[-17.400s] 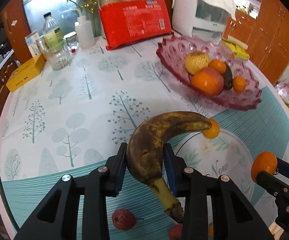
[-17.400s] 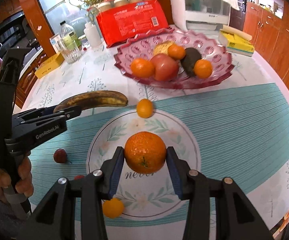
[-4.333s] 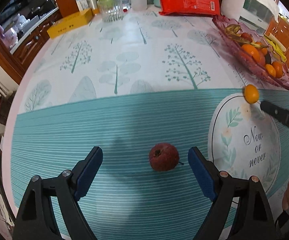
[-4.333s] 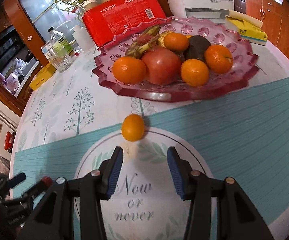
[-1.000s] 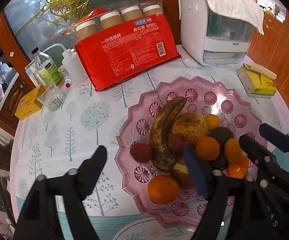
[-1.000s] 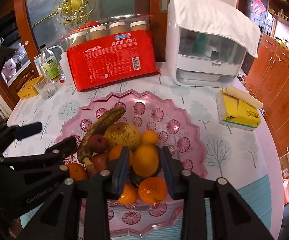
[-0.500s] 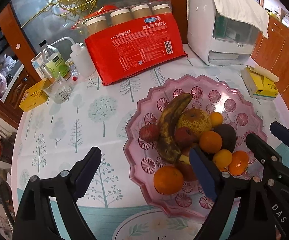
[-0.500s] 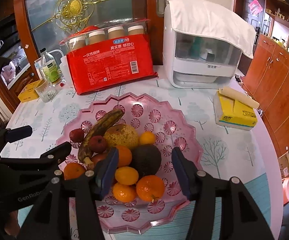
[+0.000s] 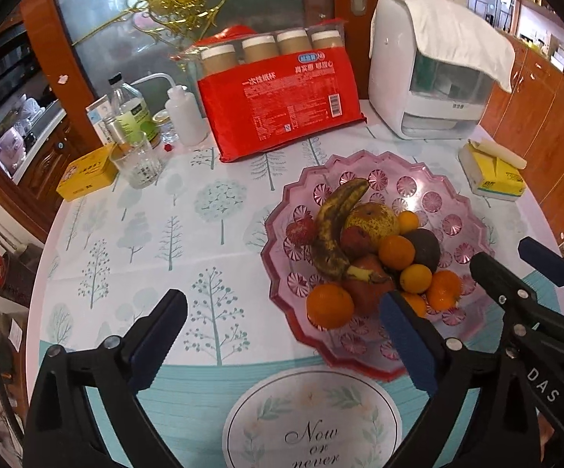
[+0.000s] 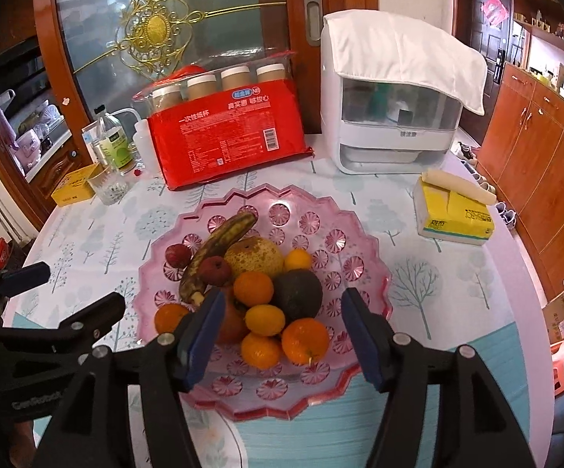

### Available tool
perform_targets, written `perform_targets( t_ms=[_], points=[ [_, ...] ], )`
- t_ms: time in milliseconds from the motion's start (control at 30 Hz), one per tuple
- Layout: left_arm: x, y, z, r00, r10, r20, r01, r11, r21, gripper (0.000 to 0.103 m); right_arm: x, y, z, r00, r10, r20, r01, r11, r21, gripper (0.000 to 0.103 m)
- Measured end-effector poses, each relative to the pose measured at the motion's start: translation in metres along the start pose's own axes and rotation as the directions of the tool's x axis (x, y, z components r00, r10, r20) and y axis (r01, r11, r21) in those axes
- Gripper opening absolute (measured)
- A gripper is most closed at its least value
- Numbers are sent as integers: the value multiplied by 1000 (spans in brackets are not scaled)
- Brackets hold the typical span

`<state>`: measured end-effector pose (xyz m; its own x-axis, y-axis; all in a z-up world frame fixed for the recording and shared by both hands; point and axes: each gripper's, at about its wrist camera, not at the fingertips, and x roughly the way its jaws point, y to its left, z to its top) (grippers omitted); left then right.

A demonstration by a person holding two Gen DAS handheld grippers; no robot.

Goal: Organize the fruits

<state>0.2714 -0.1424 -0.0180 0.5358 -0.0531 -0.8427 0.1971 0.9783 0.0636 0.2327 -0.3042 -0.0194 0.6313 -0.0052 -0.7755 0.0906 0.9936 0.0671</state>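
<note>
A pink glass bowl (image 9: pixel 364 155) (image 10: pixel 321 226) holds the fruit: a spotted banana (image 9: pixel 332 230) (image 10: pixel 219 245), a yellow pear (image 10: pixel 258 255), a dark avocado (image 10: pixel 297 292), red lychees (image 9: pixel 299 230) and several oranges (image 9: pixel 329 306) (image 10: pixel 305 339). My left gripper (image 9: pixel 278 323) hovers above the bowl's near left rim, its jaws still opening, nothing between them. My right gripper (image 10: pixel 284 312) hangs over the front of the pile. Its jaws are opening too, and the pads touch no fruit. A small orange (image 10: pixel 264 318) lies below them.
Behind the bowl stand a red pack of paper cups (image 9: pixel 282 109), a white appliance under a cloth (image 10: pixel 395 93) and a yellow tissue pack (image 10: pixel 453 214). A glass (image 9: pixel 137 160), bottles and a yellow box (image 9: pixel 87 171) sit at the back left. A round printed mat (image 9: pixel 313 421) lies in front.
The right jaws let go of a small orange, which now rests in the pile. Both grippers spread wider and drew back and up from the bowl.
</note>
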Motion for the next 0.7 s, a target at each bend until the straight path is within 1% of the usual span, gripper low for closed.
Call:
perform_targets(
  t_ms=[267, 500, 600, 700],
  points=[
    [-38, 10, -26, 1000, -11, 15, 11, 1000, -26, 99, -37, 9, -16, 999, 28, 15, -28, 999, -16, 66],
    [-86, 25, -64, 998, -11, 55, 12, 1000, -14, 99, -80, 27, -45, 998, 58, 14, -58, 998, -30, 66],
    [-109, 35, -81, 997, -9, 77, 11, 1000, -16, 99, -99, 38, -59, 997, 73, 5, -73, 997, -40, 67],
    [-132, 45, -99, 996, -16, 87, 18, 1000, -19, 99, -120, 51, -76, 994, 106, -20, -106, 993, -46, 67]
  ],
)
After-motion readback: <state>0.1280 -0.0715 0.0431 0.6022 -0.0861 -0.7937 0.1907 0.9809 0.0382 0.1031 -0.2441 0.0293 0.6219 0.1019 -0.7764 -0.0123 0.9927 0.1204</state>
